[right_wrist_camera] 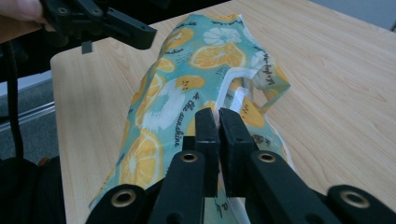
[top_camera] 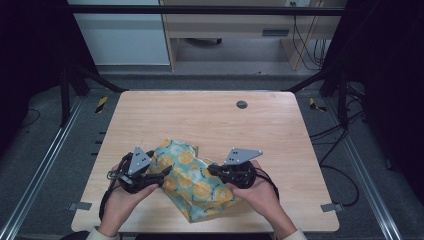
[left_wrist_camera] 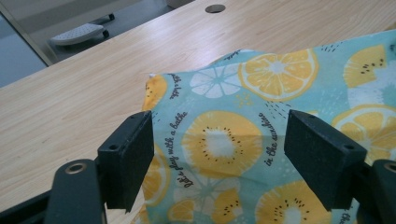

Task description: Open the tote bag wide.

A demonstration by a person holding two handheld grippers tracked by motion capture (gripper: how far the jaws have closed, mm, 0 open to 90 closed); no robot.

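Note:
A teal cloth (top_camera: pixel 192 186) printed with orange and lemon slices lies crumpled near the table's front edge, between my two hands. My left gripper (top_camera: pixel 161 175) is at its left edge. In the left gripper view the jaws (left_wrist_camera: pixel 219 135) stand wide open over the cloth (left_wrist_camera: pixel 280 70), and the pads do not touch it. My right gripper (top_camera: pixel 212 169) comes in from the cloth's right side. In the right gripper view it (right_wrist_camera: pixel 218 116) is shut on a raised fold of the cloth (right_wrist_camera: pixel 205 56), which rises in a ridge ahead of it with a white inner edge showing.
The wooden table (top_camera: pixel 210 120) has a round cable hole (top_camera: pixel 242 104) near its far edge. Bare wood lies behind and beside the cloth. Metal rails run along both sides of the table, and cables (top_camera: pixel 340 160) lie on the floor at the right.

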